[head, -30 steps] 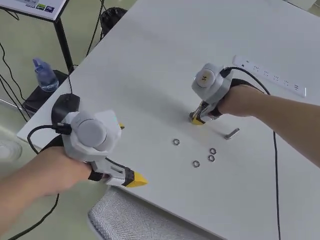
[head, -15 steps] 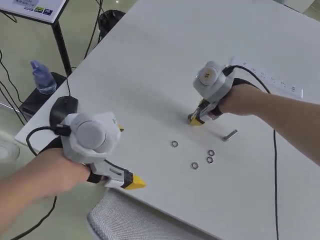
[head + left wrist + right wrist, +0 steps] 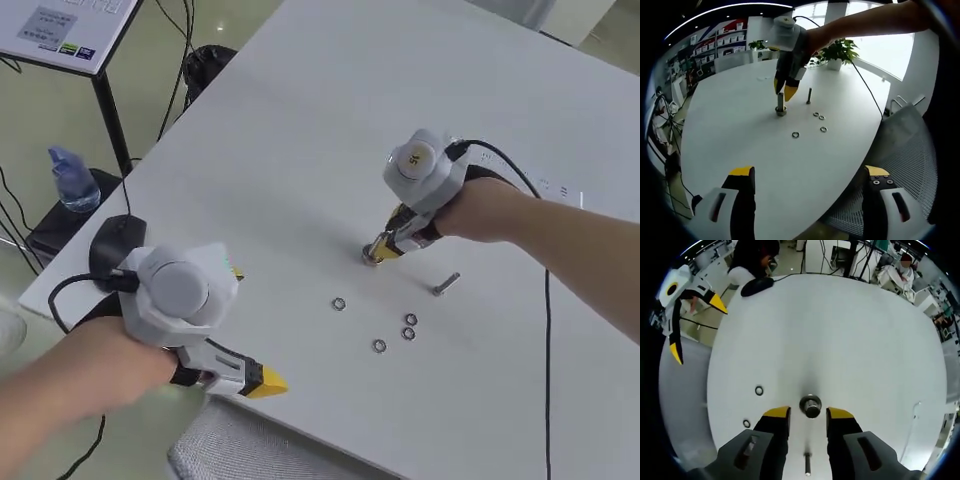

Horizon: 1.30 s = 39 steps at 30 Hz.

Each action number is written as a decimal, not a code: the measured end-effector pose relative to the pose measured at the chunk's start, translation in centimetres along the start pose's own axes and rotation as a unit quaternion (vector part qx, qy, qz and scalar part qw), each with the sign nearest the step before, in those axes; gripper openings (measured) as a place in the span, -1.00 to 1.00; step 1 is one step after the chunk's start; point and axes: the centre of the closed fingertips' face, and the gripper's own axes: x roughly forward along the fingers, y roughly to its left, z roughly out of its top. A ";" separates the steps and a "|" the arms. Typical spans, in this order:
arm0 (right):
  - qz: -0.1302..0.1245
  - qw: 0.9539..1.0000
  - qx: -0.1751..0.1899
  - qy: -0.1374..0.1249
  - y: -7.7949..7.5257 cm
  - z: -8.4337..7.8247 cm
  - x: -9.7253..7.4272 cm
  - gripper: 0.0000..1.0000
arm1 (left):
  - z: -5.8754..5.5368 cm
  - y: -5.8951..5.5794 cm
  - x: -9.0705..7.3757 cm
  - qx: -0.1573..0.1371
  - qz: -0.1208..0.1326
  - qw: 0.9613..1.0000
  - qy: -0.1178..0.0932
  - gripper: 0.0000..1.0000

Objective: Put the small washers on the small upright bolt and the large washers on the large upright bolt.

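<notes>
The white table (image 3: pixel 300 120) is holding loose washers (image 3: pixel 380 346), lying nearer the right gripper (image 3: pixel 379 251), jaws slightly apart and empty over the big bolt (image 3: pixel 810 405), than the wide-open, empty left gripper (image 3: pixel 808 173).

The table (image 3: pixel 300 120) has a smooth, matt white top, and the washers (image 3: pixel 339 303), the large upright bolt (image 3: pixel 810 405) and the thin bolt (image 3: pixel 809 96) on it are bare grey metal with a dull shine. The left gripper (image 3: pixel 808 172) and the right gripper (image 3: pixel 383 248) have smooth white plastic shells and dark jaws with yellow tips. At the table's near edge, a chair (image 3: pixel 250 440) shows grey woven mesh.
</notes>
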 end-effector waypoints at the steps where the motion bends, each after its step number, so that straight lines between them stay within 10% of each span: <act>1: 0.001 1.000 0.005 -0.001 0.1 0.0 -0.2 -0.40 | 0.1 0.0 -0.1 0.002 0.000 1.000 0.000 0.77; 26: 0.008 1.000 -0.017 0.003 3.3 1.1 -1.8 -0.41 | -0.5 -1.5 -1.7 0.010 0.006 1.000 0.003 0.73; 39: 0.028 1.000 -0.007 -0.011 7.5 1.5 -0.5 -0.41 | 0.3 -1.2 -1.8 0.005 0.016 1.000 -0.014 0.77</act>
